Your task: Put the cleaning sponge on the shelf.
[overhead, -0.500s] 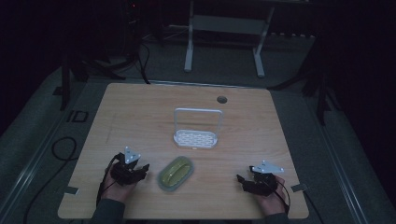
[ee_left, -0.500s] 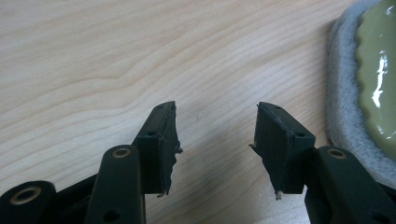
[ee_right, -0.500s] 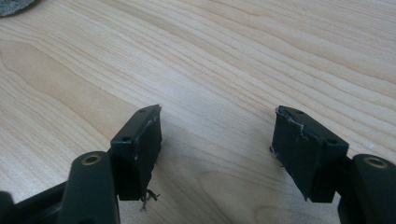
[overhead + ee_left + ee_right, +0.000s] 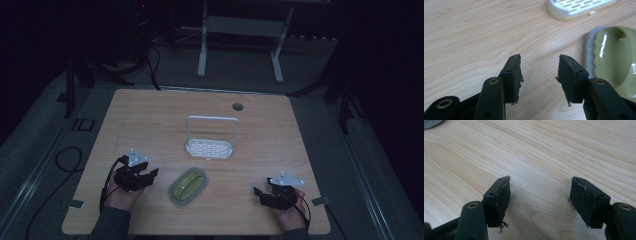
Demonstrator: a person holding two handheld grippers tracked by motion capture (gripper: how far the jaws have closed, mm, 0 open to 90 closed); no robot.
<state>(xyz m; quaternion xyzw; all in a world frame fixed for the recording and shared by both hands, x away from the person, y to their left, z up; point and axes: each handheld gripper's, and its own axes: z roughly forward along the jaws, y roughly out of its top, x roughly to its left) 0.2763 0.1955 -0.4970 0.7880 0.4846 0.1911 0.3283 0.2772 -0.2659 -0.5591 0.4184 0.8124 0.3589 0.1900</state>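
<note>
Wooden table (image 4: 150, 115): green dish (image 4: 188, 184) lies just right of left hand-held gripper (image 4: 150, 174); both hand-held grippers gape wide, empty.

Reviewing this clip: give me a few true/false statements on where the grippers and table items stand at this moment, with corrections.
1. The left gripper is open, with nothing between its jaws. True.
2. The right gripper is shut on the green oval dish. False: it is open over bare wooden table, apart from the dish.
3. The white slotted rack lies farther from the person than the dish. True.
4. The dish lies to the right of both grippers in the high view. False: it lies between them, nearer the left one.
</note>
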